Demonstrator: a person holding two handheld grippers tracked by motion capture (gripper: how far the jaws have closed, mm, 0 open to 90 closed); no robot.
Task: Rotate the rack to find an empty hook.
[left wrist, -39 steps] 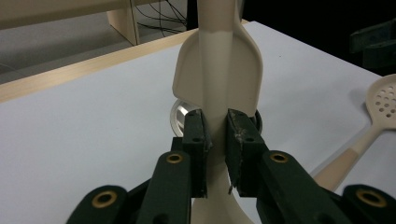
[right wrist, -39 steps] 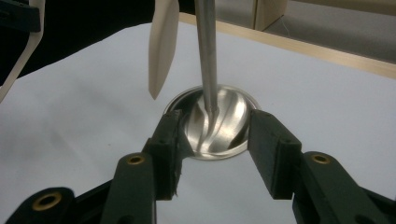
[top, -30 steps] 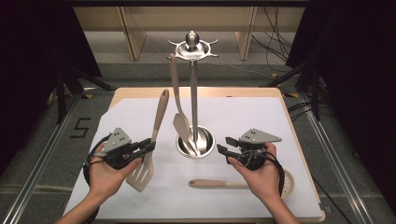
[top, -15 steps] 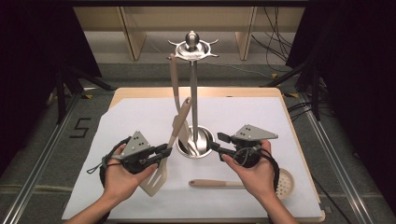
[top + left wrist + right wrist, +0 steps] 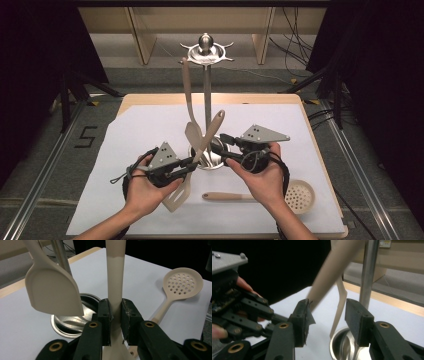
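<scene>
My left gripper (image 5: pixel 191 163) (image 5: pixel 115 313) is shut on the beige handle of a slotted turner (image 5: pixel 210 131) (image 5: pixel 115 277). The turner leans up to the right against the steel utensil stand (image 5: pixel 207 95), its blade low by my left hand. A beige spatula (image 5: pixel 190 107) (image 5: pixel 52 290) hangs from the stand's crown above the round base cup (image 5: pixel 66 326). My right gripper (image 5: pixel 223 146) (image 5: pixel 327 320) is at the base from the right. Its jaws have just been opening and grip nothing; the turner's handle (image 5: pixel 329 277) and the hanging spatula (image 5: pixel 340 305) lie just beyond their tips.
A beige skimmer spoon (image 5: pixel 299 195) (image 5: pixel 182 283) lies flat at the front right of the white sheet (image 5: pixel 140 135), handle pointing left under my right hand. The wooden table edge (image 5: pixel 260 97) runs behind the stand. Floor rails flank both sides.
The left gripper carried the turner right, up to the stand, tipping its handle more upright. The right gripper rose and shifted left toward the stand's base.
</scene>
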